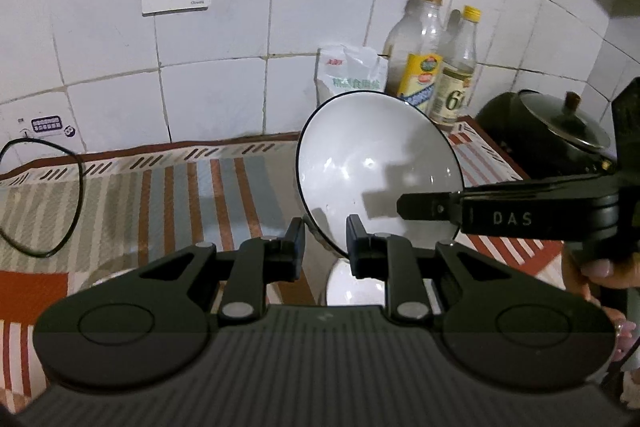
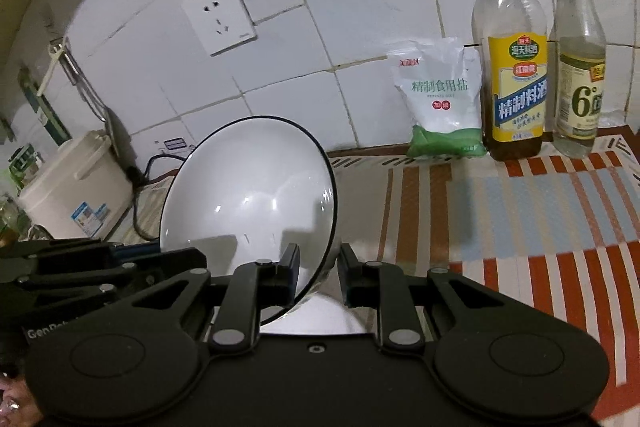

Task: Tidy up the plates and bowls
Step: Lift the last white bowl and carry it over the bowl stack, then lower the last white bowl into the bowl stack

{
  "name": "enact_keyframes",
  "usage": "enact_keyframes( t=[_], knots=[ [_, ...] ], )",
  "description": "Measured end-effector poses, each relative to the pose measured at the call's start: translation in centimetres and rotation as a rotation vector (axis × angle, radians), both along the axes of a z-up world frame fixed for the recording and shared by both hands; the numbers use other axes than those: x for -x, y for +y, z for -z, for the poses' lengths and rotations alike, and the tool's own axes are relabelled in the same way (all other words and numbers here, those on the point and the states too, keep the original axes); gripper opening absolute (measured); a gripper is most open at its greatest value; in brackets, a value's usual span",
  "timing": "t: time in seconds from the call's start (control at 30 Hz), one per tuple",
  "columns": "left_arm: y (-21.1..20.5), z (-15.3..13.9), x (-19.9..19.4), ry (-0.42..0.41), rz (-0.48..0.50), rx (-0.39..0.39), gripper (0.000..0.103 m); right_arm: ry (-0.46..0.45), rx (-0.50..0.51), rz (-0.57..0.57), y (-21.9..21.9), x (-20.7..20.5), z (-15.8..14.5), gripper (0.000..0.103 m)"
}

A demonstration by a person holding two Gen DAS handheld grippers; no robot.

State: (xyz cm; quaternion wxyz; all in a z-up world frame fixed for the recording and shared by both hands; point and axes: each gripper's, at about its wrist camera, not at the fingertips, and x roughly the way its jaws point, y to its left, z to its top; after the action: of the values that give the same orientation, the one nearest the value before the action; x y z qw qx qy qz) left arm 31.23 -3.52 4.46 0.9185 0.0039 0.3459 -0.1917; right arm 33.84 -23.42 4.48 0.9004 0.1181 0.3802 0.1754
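A white bowl with a thin black rim (image 1: 372, 155) (image 2: 256, 187) hangs tilted above the striped cloth, its inside facing both cameras. My left gripper (image 1: 325, 229) is shut on the bowl's lower rim, one finger inside and one outside. My right gripper (image 2: 319, 261) is shut on the rim at another spot. In the left wrist view the right gripper (image 1: 404, 207) reaches in from the right, across the bowl's edge. In the right wrist view the left gripper (image 2: 176, 259) shows at the bowl's lower left. Another white dish (image 1: 352, 287) (image 2: 320, 315) lies directly below, mostly hidden.
Two glass bottles (image 2: 514, 67) (image 2: 580, 67) and a salt bag (image 2: 440, 95) stand by the tiled wall. A black lidded pot (image 1: 552, 135) sits far right, a cream rice cooker (image 2: 76, 195) far left. A black cable (image 1: 76, 195) loops over the cloth (image 1: 180, 187).
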Motion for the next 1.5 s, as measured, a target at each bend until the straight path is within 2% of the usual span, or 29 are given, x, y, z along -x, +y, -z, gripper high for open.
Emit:
enact_keyframes(
  t=[0.23,0.33,0.47,0.93,1.27,1.5],
  knots=[
    [0.1,0.1,2.5,0.022,0.015,-0.002,0.020,0.026,0.018,0.002,0.3,2.8,-0.1,0.025],
    [0.1,0.0,4.1,-0.022,0.022,-0.006,0.020,0.047,0.008,-0.002,0.2,3.6,0.0,0.025],
    [-0.2,0.1,5.0,-0.008,0.025,-0.025,0.020,0.060,0.017,-0.003,0.3,4.7,0.1,0.025],
    [-1.0,3.9,4.3,0.131,0.036,-0.042,0.020,0.101,0.142,-0.001,1.0,5.0,2.5,0.024],
    [-1.1,4.9,3.8,0.153,0.043,-0.067,0.020,0.034,0.229,-0.039,2.1,5.5,2.2,0.028],
    [-1.1,4.9,3.7,0.153,0.048,-0.068,0.020,0.060,0.199,-0.027,1.7,5.2,2.0,0.030]
  ],
)
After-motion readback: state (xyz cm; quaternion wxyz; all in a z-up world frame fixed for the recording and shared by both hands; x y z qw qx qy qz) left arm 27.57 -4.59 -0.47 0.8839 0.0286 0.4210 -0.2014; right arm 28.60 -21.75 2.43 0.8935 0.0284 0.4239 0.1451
